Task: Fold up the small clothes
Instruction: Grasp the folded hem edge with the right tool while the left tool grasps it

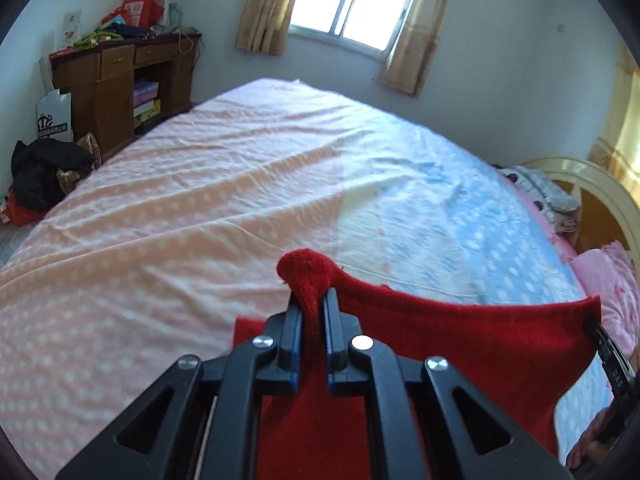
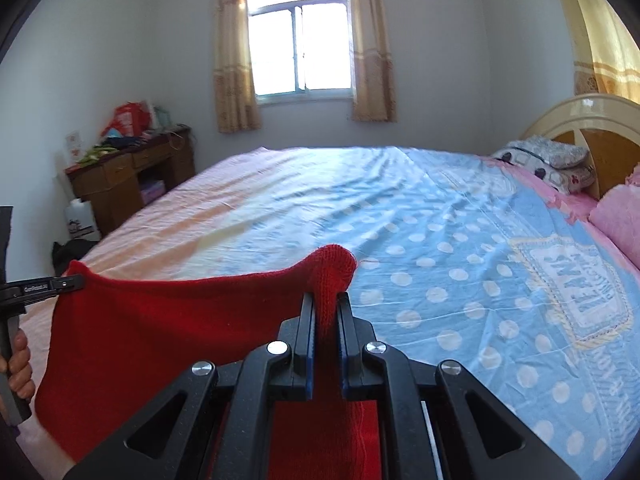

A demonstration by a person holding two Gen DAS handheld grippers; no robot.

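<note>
We hold a red knit garment [image 1: 460, 344] stretched between our two tongs, lifted above the bed [image 1: 200, 200]. The left tongs [image 1: 312, 300] are clamped on one corner of the cloth, a rounded tuft of it bulging out past the tips. The right tongs [image 2: 326, 304] are clamped on the opposite corner the same way, with a red tuft poking beyond them. Between the two tongs the top edge of the garment sags in a shallow curve, and the rest hangs down beneath them.

Ahead of both tongs lies the bed sheet, pink with pale dots on the left tongs' side, blue with white dots on the right tongs' side. Beyond the bed stands a curtained window [image 2: 300, 48]. A brown desk [image 1: 116, 88] sits far off to the left.
</note>
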